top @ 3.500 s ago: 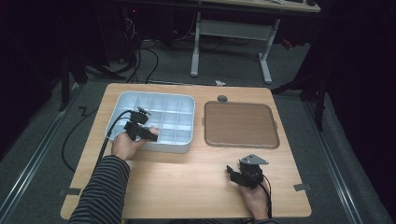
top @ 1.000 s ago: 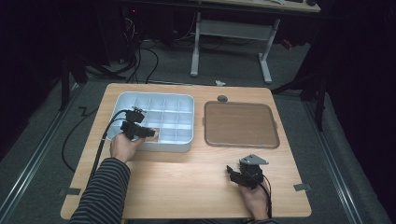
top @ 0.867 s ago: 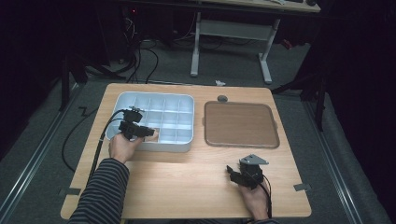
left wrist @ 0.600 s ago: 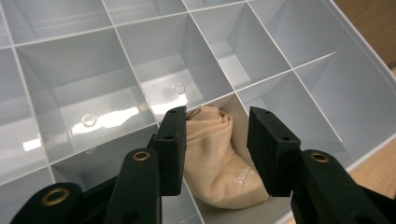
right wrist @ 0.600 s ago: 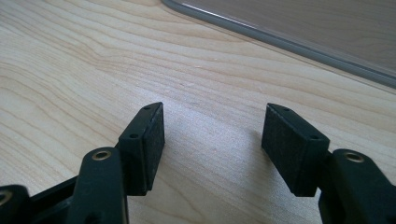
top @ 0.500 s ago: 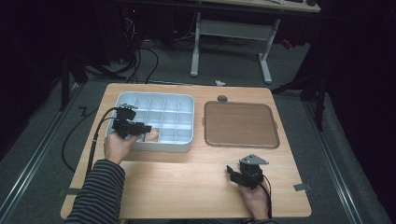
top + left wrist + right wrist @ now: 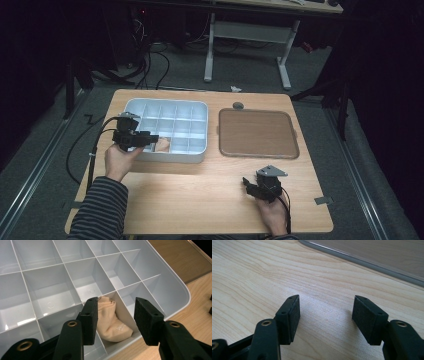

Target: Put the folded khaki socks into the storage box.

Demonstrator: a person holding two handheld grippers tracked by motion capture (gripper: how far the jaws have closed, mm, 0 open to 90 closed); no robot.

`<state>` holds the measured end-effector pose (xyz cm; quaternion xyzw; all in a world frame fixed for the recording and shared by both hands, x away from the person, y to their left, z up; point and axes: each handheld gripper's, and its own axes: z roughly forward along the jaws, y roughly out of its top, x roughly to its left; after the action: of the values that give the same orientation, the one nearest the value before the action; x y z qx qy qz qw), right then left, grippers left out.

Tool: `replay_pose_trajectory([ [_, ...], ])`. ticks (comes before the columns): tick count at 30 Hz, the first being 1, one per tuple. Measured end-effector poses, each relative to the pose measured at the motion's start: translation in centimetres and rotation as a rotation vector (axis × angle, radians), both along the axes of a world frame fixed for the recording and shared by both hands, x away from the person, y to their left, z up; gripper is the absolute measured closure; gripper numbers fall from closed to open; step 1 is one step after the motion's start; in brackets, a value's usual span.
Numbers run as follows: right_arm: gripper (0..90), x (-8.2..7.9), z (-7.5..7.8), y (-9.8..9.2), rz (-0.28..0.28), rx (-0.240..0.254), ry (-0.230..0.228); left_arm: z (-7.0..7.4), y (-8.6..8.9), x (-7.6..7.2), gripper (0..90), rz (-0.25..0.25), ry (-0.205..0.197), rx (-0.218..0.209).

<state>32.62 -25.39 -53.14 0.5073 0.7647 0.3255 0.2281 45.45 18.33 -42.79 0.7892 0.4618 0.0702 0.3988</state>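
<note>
A pale blue divided tray [image 7: 200, 108] [image 7: 172, 292] sits on the left half of the wooden table. A rolled beige cloth [image 7: 163, 144] [image 7: 111, 317] lies in a front-row compartment of it. My left gripper [image 7: 150, 140] [image 7: 115, 317] hovers above the tray's front left corner, pulled back from the cloth. Its jaws have just been opening and stand apart, with the cloth lying beyond them, untouched by the pads. My right gripper [image 7: 248, 184] [image 7: 325, 316] rests low over bare wood near the front right, open and empty.
A brown flat tray [image 7: 258, 132] [image 7: 372, 252] lies to the right of the divided tray. A small round grey object [image 7: 238, 105] sits behind it. Cables trail off the table's left side. Bare wood spans the front of the table.
My left gripper let go of the beige cloth in the front compartment, then drew back to the left and upward with its jaws widening. The right gripper stayed still.
</note>
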Motion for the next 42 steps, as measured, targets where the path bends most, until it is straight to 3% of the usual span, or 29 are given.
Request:
replay_pose_trajectory([
  [14, 39.5, 0.0, 0.0, 0.0, 0.000, 0.000, 0.000, 0.2, 1.5, -2.2, 53.3, 0.008, -0.023, -0.034],
  [22, 39.5, 0.0, 0.0, 0.0, 0.001, 0.000, 0.000, 0.4, 2.2, -4.0, 52.9, 0.020, -0.067, -0.068],
  [25, 39.5, 0.0, 0.0, 0.0, -0.001, 0.000, 0.000, 0.4, 2.2, -4.8, 52.9, 0.013, -0.076, -0.058],
  [42, 39.6, 0.0, 0.0, 0.0, 0.000, 0.001, 0.000, -1.0, 2.1, -7.5, 51.4, -0.011, -0.062, -0.113],
])
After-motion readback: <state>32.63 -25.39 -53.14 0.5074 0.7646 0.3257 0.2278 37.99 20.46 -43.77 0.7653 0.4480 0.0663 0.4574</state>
